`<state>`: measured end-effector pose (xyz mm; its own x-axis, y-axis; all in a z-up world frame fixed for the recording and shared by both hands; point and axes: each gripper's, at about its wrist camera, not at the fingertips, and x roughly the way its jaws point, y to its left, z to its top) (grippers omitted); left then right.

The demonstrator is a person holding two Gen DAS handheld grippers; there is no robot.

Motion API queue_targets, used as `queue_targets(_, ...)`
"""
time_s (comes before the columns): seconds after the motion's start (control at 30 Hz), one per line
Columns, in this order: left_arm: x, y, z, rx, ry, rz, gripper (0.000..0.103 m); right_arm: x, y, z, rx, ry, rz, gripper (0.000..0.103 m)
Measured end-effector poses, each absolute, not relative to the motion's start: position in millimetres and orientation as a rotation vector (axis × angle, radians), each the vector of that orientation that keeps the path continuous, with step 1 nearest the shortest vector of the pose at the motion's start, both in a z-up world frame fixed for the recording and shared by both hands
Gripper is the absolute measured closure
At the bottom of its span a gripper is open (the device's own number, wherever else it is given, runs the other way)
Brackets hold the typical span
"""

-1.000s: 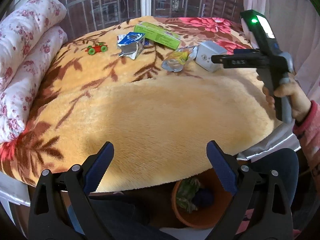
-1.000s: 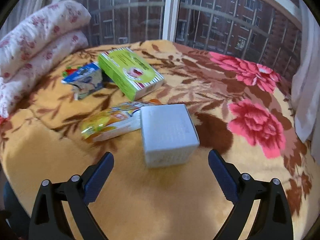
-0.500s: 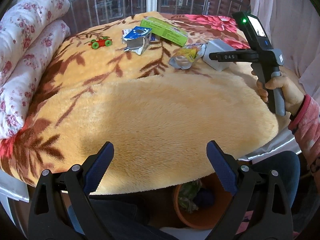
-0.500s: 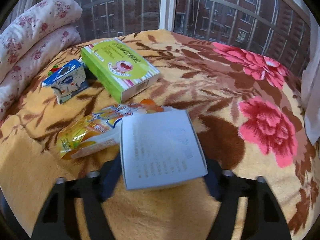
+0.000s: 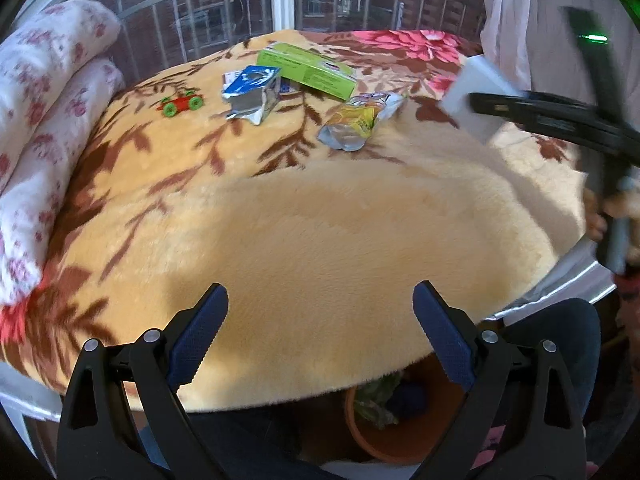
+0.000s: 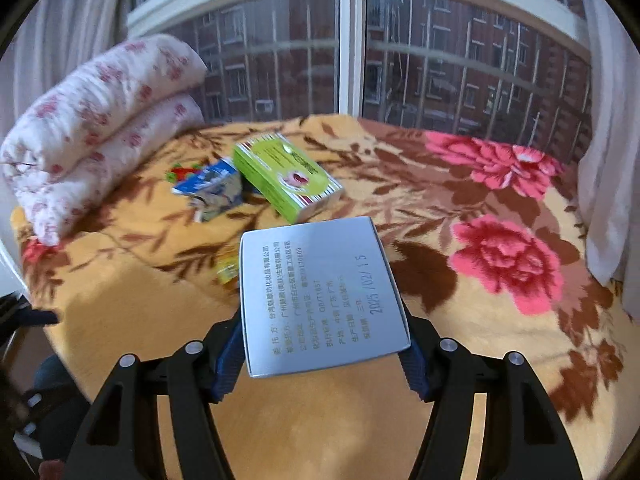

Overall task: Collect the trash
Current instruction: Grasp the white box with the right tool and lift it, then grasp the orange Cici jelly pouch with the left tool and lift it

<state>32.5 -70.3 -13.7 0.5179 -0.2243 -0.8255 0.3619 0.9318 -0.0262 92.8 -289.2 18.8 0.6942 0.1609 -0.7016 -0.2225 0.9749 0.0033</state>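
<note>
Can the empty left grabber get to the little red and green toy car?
Probably yes. The left gripper is open and holds nothing, and only bare blanket lies between it and the toy car. The car sits far off near the rolled quilt, so it needs a long reach.

The blanket [image 5: 320, 220] is plush, fuzzy cloth. The white box [image 6: 320, 292] is smooth matt card (printed text on it). The pouch [image 5: 360, 120] is shiny crinkled foil; the gripper pads [image 5: 198, 340] are ribbed.

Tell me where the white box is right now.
The white box is clamped in the right tool, lifted off the blanket, nearer than the green box.
</note>
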Motion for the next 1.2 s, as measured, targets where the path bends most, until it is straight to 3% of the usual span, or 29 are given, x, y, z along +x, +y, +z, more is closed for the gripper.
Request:
queue_targets(0.53,157,-129,-30,0.123,1.01,-0.389,0.012,-39,-292,31,-0.062,0.732,0.27,0.039)
queue_targets(1.0,240,-181,-57,0.167,1.053,-0.329,0.012,-61,-303,7,-0.015,0.816,0.283,0.039)
queue_targets(1.2,237,-193,-61,0.246,1.021,-0.325,0.021,-61,-306,1,-0.001,0.826,0.283,0.039)
